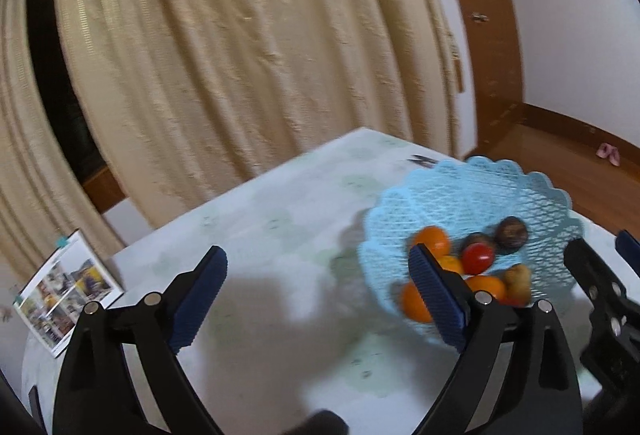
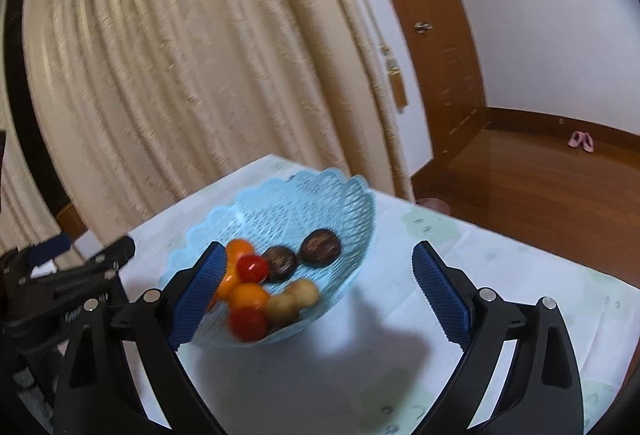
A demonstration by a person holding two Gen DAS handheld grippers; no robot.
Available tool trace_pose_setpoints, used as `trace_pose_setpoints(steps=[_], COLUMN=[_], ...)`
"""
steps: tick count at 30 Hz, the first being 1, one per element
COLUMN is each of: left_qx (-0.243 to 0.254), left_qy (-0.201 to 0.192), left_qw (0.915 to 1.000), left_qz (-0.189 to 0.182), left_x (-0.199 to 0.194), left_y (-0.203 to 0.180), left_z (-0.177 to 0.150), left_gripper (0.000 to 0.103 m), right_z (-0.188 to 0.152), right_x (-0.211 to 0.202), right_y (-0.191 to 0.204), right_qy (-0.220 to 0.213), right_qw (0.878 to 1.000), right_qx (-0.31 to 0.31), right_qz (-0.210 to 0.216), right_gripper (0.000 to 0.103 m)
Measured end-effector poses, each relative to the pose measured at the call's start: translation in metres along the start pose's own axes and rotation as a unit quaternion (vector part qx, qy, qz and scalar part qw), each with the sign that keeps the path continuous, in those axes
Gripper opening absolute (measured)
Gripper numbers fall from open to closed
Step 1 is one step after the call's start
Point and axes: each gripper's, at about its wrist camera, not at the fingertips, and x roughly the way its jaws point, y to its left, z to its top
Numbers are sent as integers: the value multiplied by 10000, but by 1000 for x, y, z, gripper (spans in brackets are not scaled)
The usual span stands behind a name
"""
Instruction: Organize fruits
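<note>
Fruits (image 2: 256, 287) sit heaped in the blue lattice basket (image 2: 320, 191) at centre-left of my right view; my right gripper (image 2: 320, 291) is spread wide, gripping nothing; my left gripper (image 1: 316, 291) likewise gapes empty above the table (image 1: 280, 203).

black claw (image 1: 318, 275) arms, ribbed blue pads (image 1: 436, 299), silver rivets.

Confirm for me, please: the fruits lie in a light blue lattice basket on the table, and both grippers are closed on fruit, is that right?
Not quite. The fruits do lie in the light blue lattice basket on the table, but neither gripper is closed on fruit. Each wrist view shows it: the left gripper and the right gripper both stand wide open with nothing between their pads.
</note>
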Motion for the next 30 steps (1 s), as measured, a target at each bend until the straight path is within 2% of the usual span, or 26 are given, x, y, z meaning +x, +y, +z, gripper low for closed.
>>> trace_pose_setpoints(steps=[3, 8, 11, 22, 30], left_qx=[-54, -59, -88, -35, 17], left_qy=[-68, -121, -93, -23, 26], left_qw=[9998, 9995, 9996, 9999, 9999], left_qz=[205, 290, 237, 123, 107], left_x=[-3, -9, -11, -10, -8], left_y=[8, 15, 16, 13, 11], left_z=[-5, -14, -16, -21, -23], left_gripper=[93, 94, 98, 98, 98], right_z=[-6, -13, -17, -18, -18], right_x=[0, -2, -4, -8, -8], right_y=[12, 26, 27, 31, 30], right_qy=[168, 374, 425, 320, 323], right_qw=[9992, 9968, 9966, 9958, 9954], right_qx=[-275, -598, -643, -856, -891], right_qz=[222, 368, 301, -66, -139], right_gripper=[95, 95, 95, 95, 95])
